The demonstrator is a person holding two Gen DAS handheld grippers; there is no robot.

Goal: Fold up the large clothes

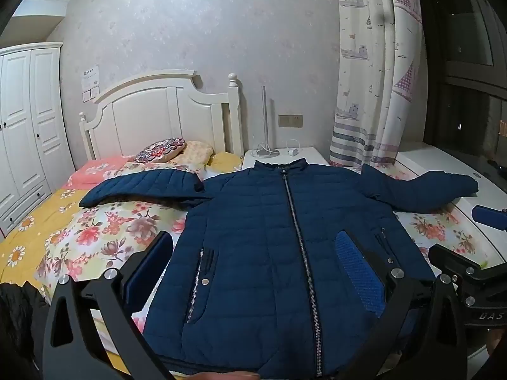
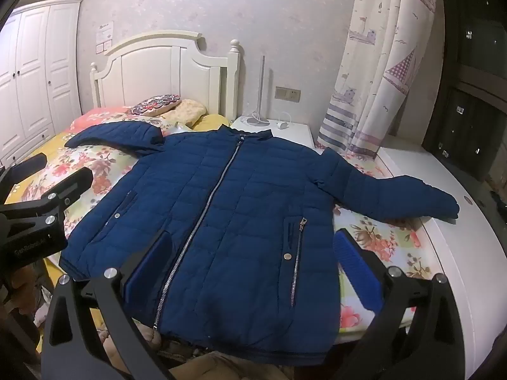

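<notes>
Jacket (image 1: pixel 272 253) hem at bed (image 1: pixel 104 231) edge; both hand-held grippers (image 1: pixel 253 269) (image 2: pixel 250 269) wide open, empty.

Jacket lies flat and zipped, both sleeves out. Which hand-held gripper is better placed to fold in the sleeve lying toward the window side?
Right hand-held gripper, probably: it is open over the jacket's window-side half, nearer that sleeve.

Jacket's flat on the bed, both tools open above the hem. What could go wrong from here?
1. The jacket is puffy and quilted; a shallow pinch by the left tool or right tool may catch only the top layer or slip.
2. The far sleeve reaches off the floral bedding onto the white ledge; it may drag or drop during a fold.
</notes>
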